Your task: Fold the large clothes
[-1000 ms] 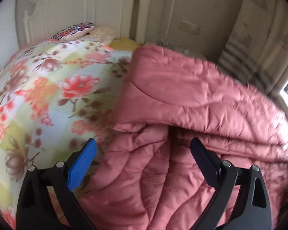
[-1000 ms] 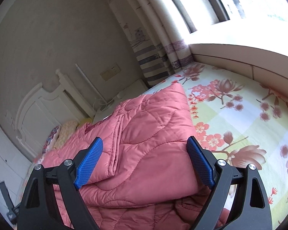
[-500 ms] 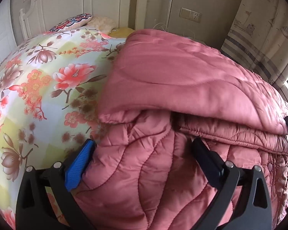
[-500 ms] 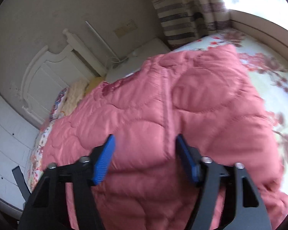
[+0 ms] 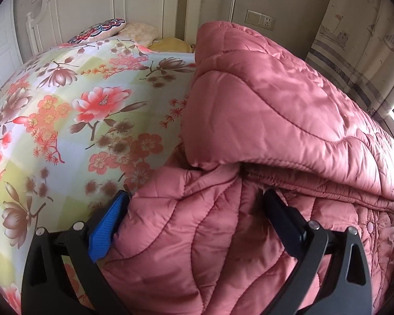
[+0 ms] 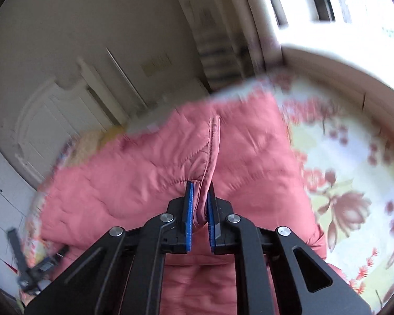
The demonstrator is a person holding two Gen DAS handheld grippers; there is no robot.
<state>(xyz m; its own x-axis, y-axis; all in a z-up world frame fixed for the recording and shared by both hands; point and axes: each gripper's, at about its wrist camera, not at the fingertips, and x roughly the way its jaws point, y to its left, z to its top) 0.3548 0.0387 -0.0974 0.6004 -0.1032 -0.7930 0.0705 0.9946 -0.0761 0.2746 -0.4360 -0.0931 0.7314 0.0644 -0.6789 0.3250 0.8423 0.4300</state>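
Closing fast over the past second, the jaws of the right gripper [image 6: 200,197] have gone from wide apart to pinched tight on a raised seam fold of the pink quilted coat [image 6: 149,168], the blue pads [image 6: 189,218] pressing fabric from both sides. That view is now smeared with motion blur, where a second ago it was sharp. The left gripper [image 5: 197,210] has kept its place, its jaws spread wide with a bulge of the coat's [image 5: 262,110] lower layer lying between them; whether the pads actually press on it cannot be told. The coat lies in a thick doubled-over heap on the floral bedsheet [image 5: 65,110], its upper layer folded back over the lower one. Pillows [image 5: 102,27] sit at the white headboard [image 5: 134,0] beyond, and a patterned curtain [image 5: 359,39] hangs at the right.
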